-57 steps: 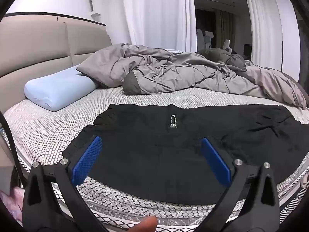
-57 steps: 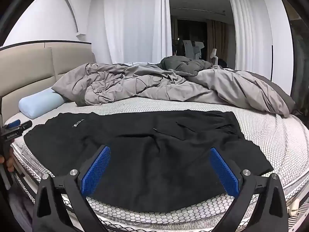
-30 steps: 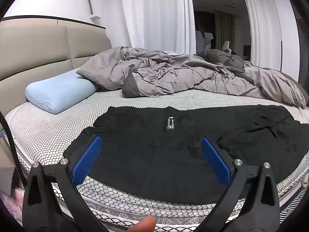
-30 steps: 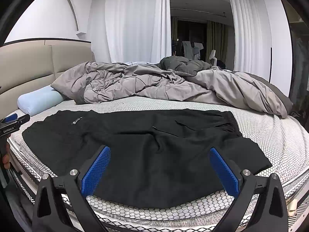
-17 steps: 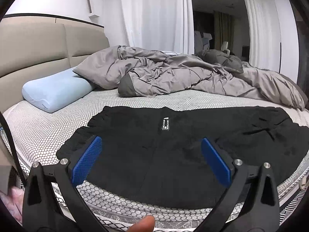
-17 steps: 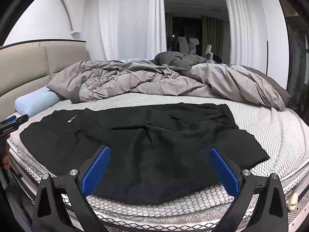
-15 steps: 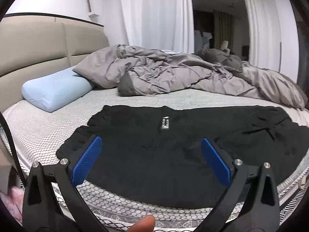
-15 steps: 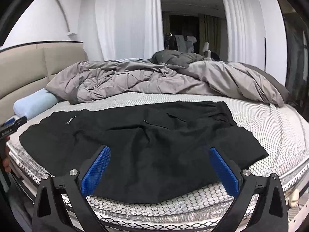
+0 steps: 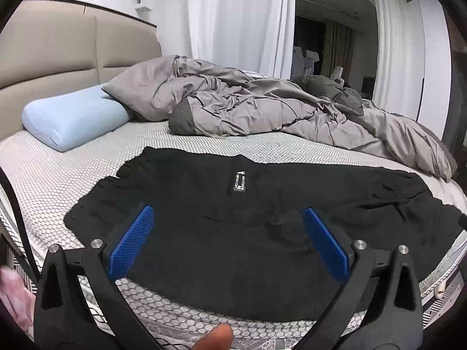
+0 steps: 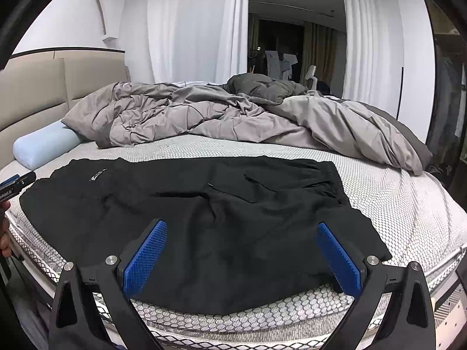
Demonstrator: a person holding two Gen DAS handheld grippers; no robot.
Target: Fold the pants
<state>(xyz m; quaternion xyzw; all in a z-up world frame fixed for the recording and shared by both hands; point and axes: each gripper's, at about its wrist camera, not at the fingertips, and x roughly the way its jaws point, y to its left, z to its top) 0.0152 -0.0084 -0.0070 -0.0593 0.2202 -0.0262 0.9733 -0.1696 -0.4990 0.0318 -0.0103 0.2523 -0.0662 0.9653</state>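
Black pants [image 9: 248,224] [image 10: 204,218] lie spread flat along the near edge of the bed, waistband end at the left with a small white label [image 9: 238,181] [image 10: 97,174]. My left gripper [image 9: 227,227] hovers open above the waistband half, its blue pads [image 9: 131,245] wide apart and empty. Over the leg half my right gripper [image 10: 242,242] stands open too, blue pads [image 10: 338,259] holding nothing. The left gripper's tip [image 10: 16,185] shows at the far left edge of the right wrist view.
A crumpled grey duvet [image 9: 262,110] [image 10: 233,116] fills the far half of the bed. A light blue pillow [image 9: 73,119] [image 10: 41,143] rests by the beige headboard [image 9: 58,49]. The honeycomb-patterned mattress [image 9: 58,175] [image 10: 408,204] edge runs just below both grippers.
Both grippers have drifted slightly over the pants, staying open. The pants lie as before.
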